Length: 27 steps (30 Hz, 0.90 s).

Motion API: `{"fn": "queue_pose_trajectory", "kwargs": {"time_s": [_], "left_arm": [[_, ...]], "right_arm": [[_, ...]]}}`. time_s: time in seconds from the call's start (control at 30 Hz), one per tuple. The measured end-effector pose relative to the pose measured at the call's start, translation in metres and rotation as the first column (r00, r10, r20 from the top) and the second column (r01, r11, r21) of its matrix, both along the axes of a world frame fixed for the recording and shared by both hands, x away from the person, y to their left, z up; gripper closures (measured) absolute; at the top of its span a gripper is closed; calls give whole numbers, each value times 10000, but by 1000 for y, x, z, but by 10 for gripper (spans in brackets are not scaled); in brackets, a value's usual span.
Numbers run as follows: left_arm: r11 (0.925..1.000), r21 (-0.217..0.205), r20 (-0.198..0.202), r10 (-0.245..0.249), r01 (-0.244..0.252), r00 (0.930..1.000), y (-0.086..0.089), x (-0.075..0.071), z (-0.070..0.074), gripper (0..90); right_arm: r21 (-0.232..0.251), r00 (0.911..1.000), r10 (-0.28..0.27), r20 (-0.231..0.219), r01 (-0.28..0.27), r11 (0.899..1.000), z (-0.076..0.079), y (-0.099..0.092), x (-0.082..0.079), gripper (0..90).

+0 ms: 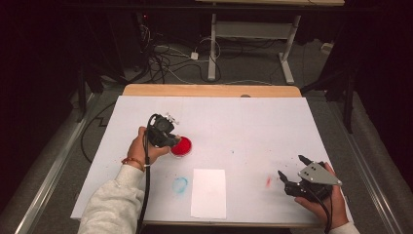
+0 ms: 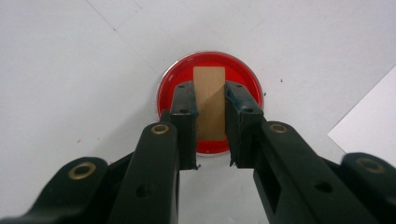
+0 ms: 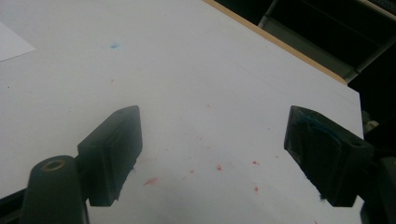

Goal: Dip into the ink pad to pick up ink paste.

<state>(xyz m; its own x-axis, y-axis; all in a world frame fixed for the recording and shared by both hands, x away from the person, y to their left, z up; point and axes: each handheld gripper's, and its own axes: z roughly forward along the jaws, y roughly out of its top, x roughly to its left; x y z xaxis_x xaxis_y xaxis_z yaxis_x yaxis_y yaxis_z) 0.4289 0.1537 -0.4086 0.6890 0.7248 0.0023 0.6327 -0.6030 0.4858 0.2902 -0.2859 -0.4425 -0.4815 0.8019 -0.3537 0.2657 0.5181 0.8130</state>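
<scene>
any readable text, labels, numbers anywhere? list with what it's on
None.
White sheet: blank.
Red dish: no label.
Wooden block held in the left claw: bare.
Right claw: no markings.
Table cover: paint smudges, no writing.

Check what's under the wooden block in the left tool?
A round red dish of red paint lies below the wooden block held by the left tool. The block's underside is hidden.

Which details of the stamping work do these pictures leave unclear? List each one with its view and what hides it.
- High view: the wooden block is covered by the left gripper over the red dish.
- Left gripper view: the wooden block shows its top; its underside, facing the paint, is hidden.
- High view: the white sheet looks blank; faint marks would be too small.
</scene>
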Motion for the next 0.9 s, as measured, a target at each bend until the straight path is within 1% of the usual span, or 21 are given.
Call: {"fn": "queue_pose_trajectory", "kwargs": {"time_s": [0.1,0.17,0.2,0.27,0.43,0.47,0.53,0.57,0.63,0.8,0.9], "left_arm": [[9996,-266,273,-19,26,9996,6,-6,5,741],[9998,-198,492,-32,42,9988,8,-9,9,741],[9996,-260,553,-37,52,9985,9,-11,11,741],[9990,-435,637,-65,93,9979,10,-12,14,741],[9992,-383,672,-122,148,9977,7,-12,13,741],[9990,-397,603,-190,215,9980,6,-11,13,741],[9991,-360,586,-221,243,9980,4,-10,11,741],[9990,-354,482,-273,290,9985,2,-9,9,741],[9994,-248,432,-238,249,9988,1,-7,5,741],[9996,-74,-33,-269,268,9996,-2,-1,-9,741],[9995,24,-202,-301,302,9993,-4,2,-14,741]], "right_arm": [[10,10000,23,0,-23,10000,0,0,0,196],[-58,10000,27,-11,-28,10000,0,1,0,196],[-56,10000,49,-26,-49,10000,0,1,0,196],[-108,9999,111,-21,-111,9999,-1,2,0,196],[-79,9999,69,-96,-70,9999,-2,2,1,196],[-80,9999,67,-109,-68,9999,-2,2,1,196],[-99,9999,94,-119,-95,9999,-2,2,1,196],[-104,9999,113,-120,-114,9999,-2,2,1,196],[-117,9998,134,-139,-136,9998,-2,3,1,196],[-184,9997,188,-177,-192,9996,-3,3,1,196],[-197,9996,211,-211,-215,9996,-4,4,1,196]]}}
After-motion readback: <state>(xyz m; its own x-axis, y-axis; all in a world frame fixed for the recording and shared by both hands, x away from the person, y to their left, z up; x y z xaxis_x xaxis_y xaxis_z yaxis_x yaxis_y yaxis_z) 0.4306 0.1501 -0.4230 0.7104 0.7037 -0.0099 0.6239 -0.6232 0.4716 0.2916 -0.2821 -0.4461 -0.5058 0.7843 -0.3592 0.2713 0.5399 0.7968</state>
